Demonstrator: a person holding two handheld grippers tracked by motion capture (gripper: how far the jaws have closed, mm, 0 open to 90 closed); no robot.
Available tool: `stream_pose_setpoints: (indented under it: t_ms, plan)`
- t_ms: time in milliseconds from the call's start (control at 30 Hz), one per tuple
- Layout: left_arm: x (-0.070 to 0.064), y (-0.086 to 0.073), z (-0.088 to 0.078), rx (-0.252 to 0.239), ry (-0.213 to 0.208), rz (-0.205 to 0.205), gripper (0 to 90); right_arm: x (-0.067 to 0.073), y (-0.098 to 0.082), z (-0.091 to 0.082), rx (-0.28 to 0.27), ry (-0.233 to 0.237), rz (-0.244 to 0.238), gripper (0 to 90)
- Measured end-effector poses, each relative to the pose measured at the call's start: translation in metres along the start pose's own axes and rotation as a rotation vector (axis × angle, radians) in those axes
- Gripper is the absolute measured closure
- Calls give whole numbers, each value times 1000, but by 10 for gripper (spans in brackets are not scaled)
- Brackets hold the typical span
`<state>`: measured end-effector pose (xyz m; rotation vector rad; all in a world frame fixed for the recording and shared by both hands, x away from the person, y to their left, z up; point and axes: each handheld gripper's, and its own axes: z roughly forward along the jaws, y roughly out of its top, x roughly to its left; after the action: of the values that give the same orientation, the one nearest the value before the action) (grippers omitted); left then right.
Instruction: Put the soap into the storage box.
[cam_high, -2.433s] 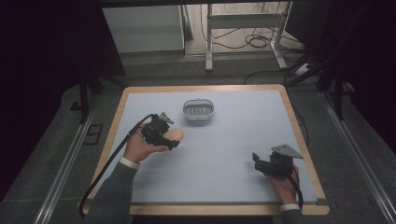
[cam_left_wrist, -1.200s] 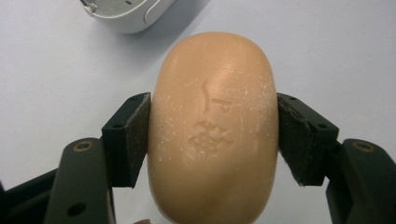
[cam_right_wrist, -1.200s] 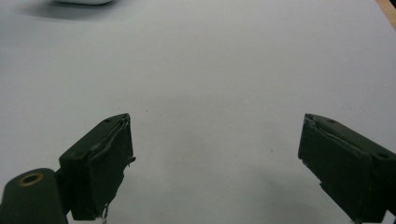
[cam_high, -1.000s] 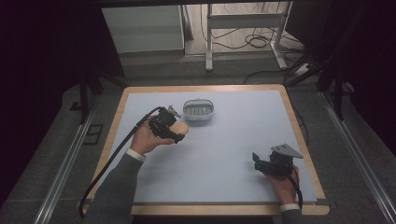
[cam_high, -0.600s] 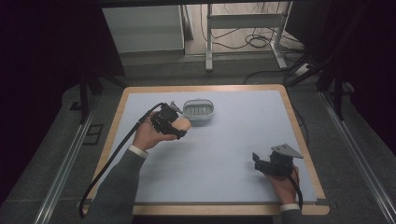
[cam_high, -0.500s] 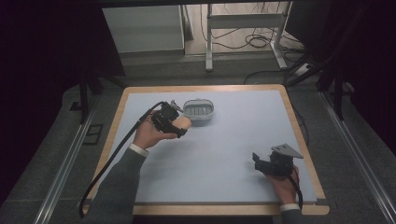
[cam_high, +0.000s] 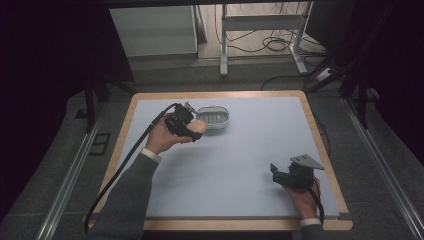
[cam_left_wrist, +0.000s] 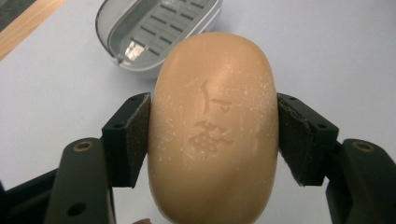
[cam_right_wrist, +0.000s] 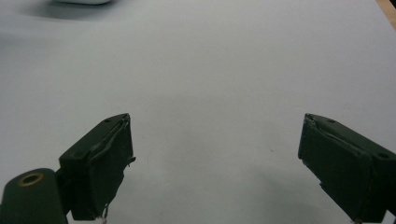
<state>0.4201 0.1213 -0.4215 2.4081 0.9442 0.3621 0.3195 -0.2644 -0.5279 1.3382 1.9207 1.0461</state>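
Soap (cam_left_wrist: 215, 126) sits clamped in the left gripper (cam_left_wrist: 214, 133), dish (cam_left_wrist: 154, 32) just ahead. Slick sides could squirt out; right gripper (cam_right_wrist: 215, 158) gapes idle.

Soap (cam_left_wrist: 212, 126) just before the soap dish (cam_high: 213, 116); seemingly not in it.

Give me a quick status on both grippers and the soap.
Left gripper shut on tan oval soap bar, just short of the grey slotted soap dish. Right gripper open, nothing between its jaws, near the table's front right. Dish empty, path clear.
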Motion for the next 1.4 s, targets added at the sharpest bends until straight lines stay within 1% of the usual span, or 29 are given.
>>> stream_pose_setpoints:
  t_ms: [67,133,200,233,267,500,567,600,633,700,733,800,833,867,1033,1067,1100,1133,1167,1200,1233,1267,1300,1333,1367,1400]
  plan:
    - [0,4,1,16,6,15,323,0,0,0,0,0,0,103]
    - [0,6,2,16,2,16,323,0,0,0,-1,0,0,103]
    - [0,9,3,15,6,20,323,0,0,0,0,1,0,103]
    - [0,10,4,11,3,14,323,0,0,0,0,1,0,103]
    - [1,11,4,11,-4,17,323,0,0,0,1,1,0,103]
    - [1,19,7,21,10,23,323,0,0,0,1,-2,0,103]
    - [1,21,7,18,6,26,324,0,0,0,0,-1,-1,103]
    - [2,22,8,12,3,20,324,0,0,0,0,-1,-1,103]
    - [2,23,9,16,1,20,324,0,0,0,0,0,-1,103]
    - [3,24,11,30,13,29,324,0,0,0,0,0,0,103]
    - [3,25,12,21,11,17,324,0,0,0,0,0,-1,103]
    - [4,27,13,27,5,21,324,0,0,0,0,0,-1,103]
    - [4,28,14,23,1,15,324,0,0,0,0,0,0,103]
    - [5,29,14,35,5,27,324,0,0,0,1,0,0,103]
    - [5,34,19,27,2,21,324,0,0,0,1,0,0,103]
    - [6,35,21,27,-6,20,324,0,0,0,1,0,0,103]
    - [6,35,22,21,-11,9,324,0,0,0,1,0,1,103]
    - [8,35,22,32,-11,20,324,0,0,0,1,1,1,103]
    - [7,36,24,26,-8,6,324,0,0,0,1,0,0,103]
    - [8,36,25,40,2,17,324,0,0,0,2,0,0,103]
    - [7,37,27,35,3,10,324,0,0,0,1,0,0,103]
    - [8,38,27,41,4,17,324,0,0,0,2,0,0,103]
    - [8,38,28,33,-3,8,324,0,0,0,2,0,0,103]
    - [10,39,28,46,-1,21,324,0,0,0,2,0,0,103]
    - [9,40,30,33,-1,5,324,0,0,0,2,0,0,103]
    - [9,41,30,35,2,7,324,0,0,0,2,1,1,103]
